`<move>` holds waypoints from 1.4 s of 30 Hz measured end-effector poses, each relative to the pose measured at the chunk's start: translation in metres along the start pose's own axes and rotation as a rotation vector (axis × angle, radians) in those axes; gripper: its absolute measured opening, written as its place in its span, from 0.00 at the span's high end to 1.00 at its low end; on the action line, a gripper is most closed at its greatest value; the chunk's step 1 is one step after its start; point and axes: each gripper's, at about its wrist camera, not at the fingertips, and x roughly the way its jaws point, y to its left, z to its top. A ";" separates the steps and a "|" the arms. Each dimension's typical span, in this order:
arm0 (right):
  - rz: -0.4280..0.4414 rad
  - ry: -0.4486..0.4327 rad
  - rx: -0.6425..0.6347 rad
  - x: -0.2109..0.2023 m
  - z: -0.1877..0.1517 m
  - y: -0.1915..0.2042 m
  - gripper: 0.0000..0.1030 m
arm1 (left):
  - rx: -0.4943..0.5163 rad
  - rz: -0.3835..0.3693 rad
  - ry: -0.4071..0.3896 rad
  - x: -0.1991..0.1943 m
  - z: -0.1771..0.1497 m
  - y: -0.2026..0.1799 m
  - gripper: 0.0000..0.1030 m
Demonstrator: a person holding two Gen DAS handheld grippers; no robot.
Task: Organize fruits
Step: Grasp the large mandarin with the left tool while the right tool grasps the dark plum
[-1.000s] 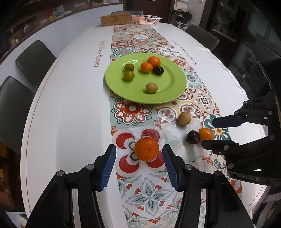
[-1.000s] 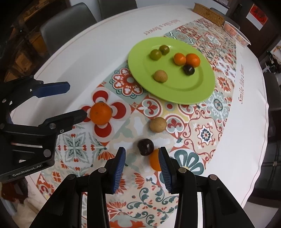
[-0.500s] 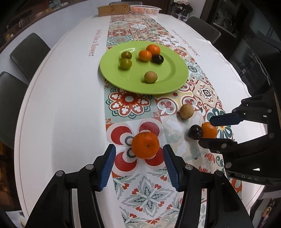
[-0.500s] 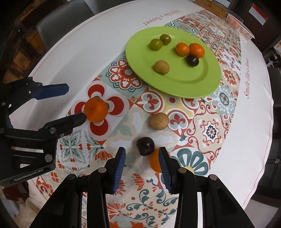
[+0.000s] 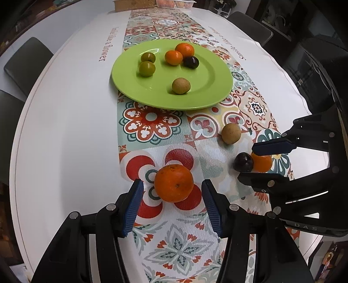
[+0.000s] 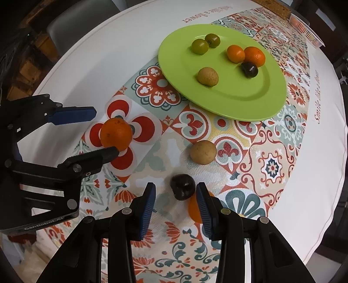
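Note:
A large orange (image 5: 174, 184) rests on the patterned runner between the blue pads of my left gripper (image 5: 173, 188), which is open with a gap on each side. My right gripper (image 6: 175, 191) is open and points down over a dark plum (image 6: 182, 187). A small orange (image 6: 193, 209) touches the plum and is mostly hidden behind the right finger. A tan fruit (image 6: 203, 152) lies loose just beyond them. The green plate (image 5: 202, 87) farther up holds several fruits: two green, two orange, one dark plum and one tan.
The white table's edge (image 6: 322, 228) runs close on the right of the right wrist view. Dark chairs (image 5: 26, 58) stand around the table. A pink basket (image 5: 174, 3) and a woven box (image 5: 130, 5) sit at the far end.
Both grippers have sunk closer to the table, so the large orange and the plum now sit deeper between their fingers. Neither gripper's opening has changed and no fruit has moved.

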 end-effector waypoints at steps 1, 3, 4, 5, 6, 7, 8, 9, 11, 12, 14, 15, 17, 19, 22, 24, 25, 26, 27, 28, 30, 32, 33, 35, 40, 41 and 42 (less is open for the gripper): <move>0.003 0.002 0.000 0.001 0.001 0.000 0.61 | 0.000 0.000 0.002 0.001 0.000 0.000 0.47; 0.007 0.006 -0.004 0.004 0.003 0.001 0.62 | -0.007 0.004 0.001 0.003 0.001 0.002 0.47; 0.006 0.008 -0.004 0.005 0.006 0.001 0.62 | -0.008 0.002 0.000 0.004 0.001 0.002 0.47; 0.009 0.010 -0.004 0.007 0.007 0.001 0.62 | -0.007 -0.001 0.001 0.004 0.000 0.003 0.47; 0.012 0.012 -0.003 0.008 0.007 0.001 0.62 | -0.007 -0.003 0.004 0.005 0.000 0.003 0.47; 0.013 0.010 -0.004 0.009 0.008 0.001 0.62 | -0.006 -0.002 0.006 0.006 0.000 0.002 0.48; 0.015 0.010 -0.005 0.010 0.008 0.002 0.62 | -0.005 -0.002 0.007 0.007 0.000 0.002 0.48; 0.016 0.011 -0.006 0.011 0.009 0.000 0.62 | -0.005 -0.002 0.011 0.008 0.001 0.002 0.48; 0.016 0.014 -0.008 0.012 0.010 0.000 0.62 | -0.009 -0.003 0.014 0.010 0.001 0.002 0.48; 0.017 0.015 -0.008 0.014 0.011 -0.002 0.62 | -0.010 -0.004 0.014 0.011 0.001 0.002 0.49; 0.020 0.018 -0.008 0.017 0.013 -0.002 0.62 | -0.010 -0.004 0.017 0.012 0.002 0.001 0.49; 0.021 0.019 -0.007 0.018 0.013 -0.003 0.62 | -0.010 -0.003 0.020 0.013 0.002 0.001 0.50; 0.020 0.021 -0.009 0.022 0.016 -0.004 0.62 | -0.010 -0.003 0.026 0.016 0.002 0.001 0.52; 0.020 0.026 -0.012 0.025 0.019 -0.005 0.62 | -0.013 -0.003 0.034 0.017 0.002 0.002 0.53; 0.017 0.035 -0.019 0.030 0.022 -0.006 0.62 | -0.020 -0.006 0.044 0.020 0.002 0.002 0.58; 0.014 0.041 -0.027 0.034 0.024 -0.006 0.62 | -0.025 -0.011 0.043 0.020 0.003 0.001 0.60; 0.010 0.042 -0.030 0.036 0.023 -0.005 0.66 | -0.026 -0.008 0.040 0.020 0.003 0.001 0.60; 0.004 0.043 -0.030 0.037 0.023 -0.004 0.68 | -0.026 -0.007 0.038 0.020 0.002 0.001 0.60; -0.003 0.041 -0.032 0.038 0.023 -0.004 0.70 | -0.023 -0.003 0.035 0.019 0.002 0.001 0.60; -0.006 0.038 -0.035 0.038 0.022 -0.004 0.71 | -0.017 0.001 0.033 0.019 0.002 0.000 0.60; 0.001 0.032 -0.032 0.038 0.020 -0.005 0.71 | -0.006 0.004 0.028 0.019 0.001 -0.003 0.60; 0.008 0.026 -0.029 0.038 0.017 -0.007 0.71 | 0.001 0.002 0.022 0.017 0.001 -0.005 0.61; 0.010 0.024 -0.026 0.037 0.015 -0.009 0.71 | 0.004 0.002 0.018 0.015 0.001 -0.006 0.61; 0.019 0.019 -0.016 0.036 0.013 -0.011 0.71 | 0.005 0.000 0.009 0.012 0.001 -0.008 0.61; 0.023 -0.001 0.004 0.027 0.007 -0.018 0.71 | 0.000 -0.001 -0.018 0.000 -0.001 -0.008 0.61; 0.027 -0.009 0.008 0.025 0.005 -0.019 0.71 | -0.001 -0.001 -0.023 -0.002 -0.001 -0.008 0.61; 0.029 -0.015 0.011 0.022 0.004 -0.021 0.71 | -0.003 -0.003 -0.028 -0.005 -0.002 -0.008 0.61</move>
